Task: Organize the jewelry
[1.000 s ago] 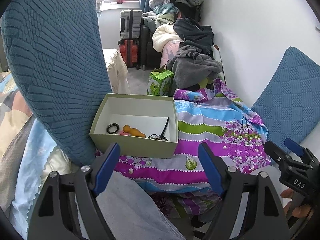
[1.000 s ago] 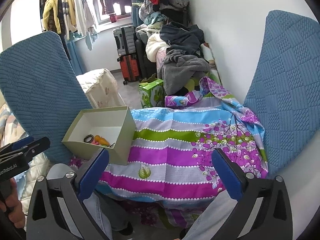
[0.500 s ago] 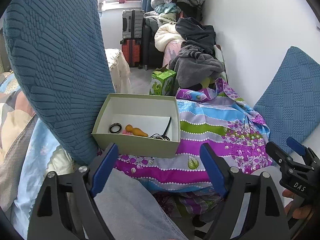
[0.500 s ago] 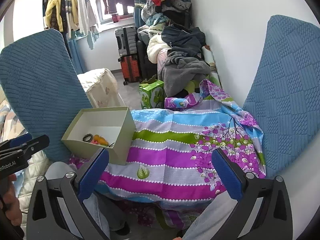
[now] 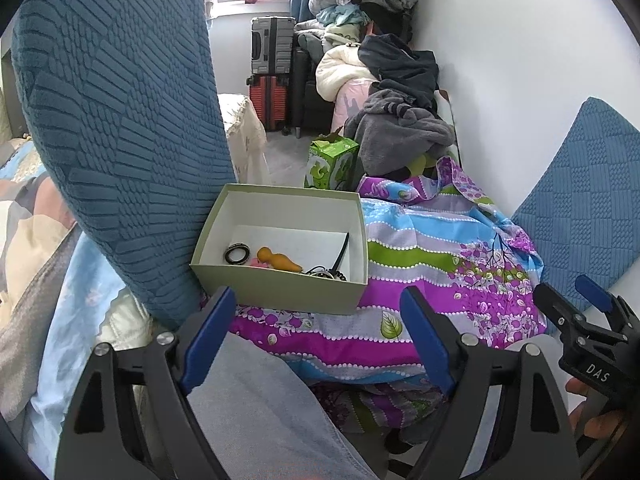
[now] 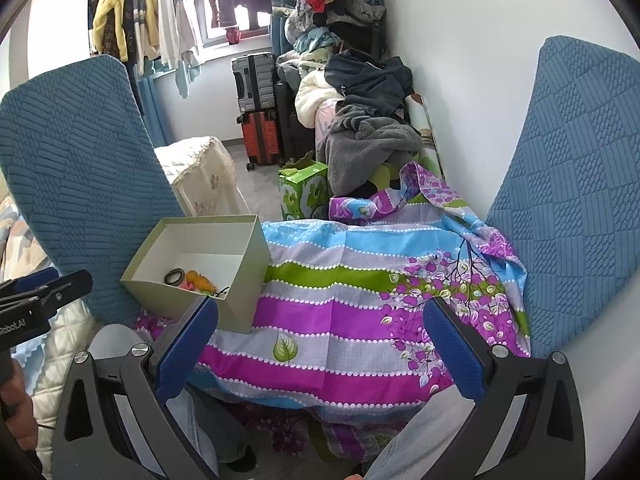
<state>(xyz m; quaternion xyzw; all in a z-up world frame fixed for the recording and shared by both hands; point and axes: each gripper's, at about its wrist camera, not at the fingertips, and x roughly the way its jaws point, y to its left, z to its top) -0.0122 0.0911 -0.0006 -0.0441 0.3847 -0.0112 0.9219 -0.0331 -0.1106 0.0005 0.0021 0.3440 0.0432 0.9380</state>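
The left tongs [image 5: 316, 332] have just been opening a little wider, from 77 to a touch more on their way; nothing lies between the blue pads, and only the person's grey-trousered knee [image 5: 256, 412] and the patterned cloth [image 5: 432, 264] show past them; the right tongs [image 6: 320, 344] likewise stand wide apart and hold nothing. Against the pictures of a second ago, both hands sit in much the same spot and the box has not shifted; the widening therefore reads as a release or a readying, and since the cloth shows no loose pieces, the sorting is probably near its end, or paused between pieces.

The jewelry is all in the one container: an open pale-green cardboard box [image 5: 280, 292], lidless, white inside, resting on the cloth-covered surface and pressed against a blue textured cushion [image 5: 120, 128] on its left side. Inside, on the box floor towards the near wall, lie a dark ring-shaped bangle [image 5: 237, 255], an orange figure-like trinket [image 5: 278, 260] with something pink [image 5: 259, 264] just beside it, and a dark tangle of cord or chain [image 5: 326, 273] with a black strand [image 5: 343, 246] leaning up the right wall; what the tangle is exactly cannot be told. A second blue cushion [image 6: 576, 200] stands on the right of the cloth.
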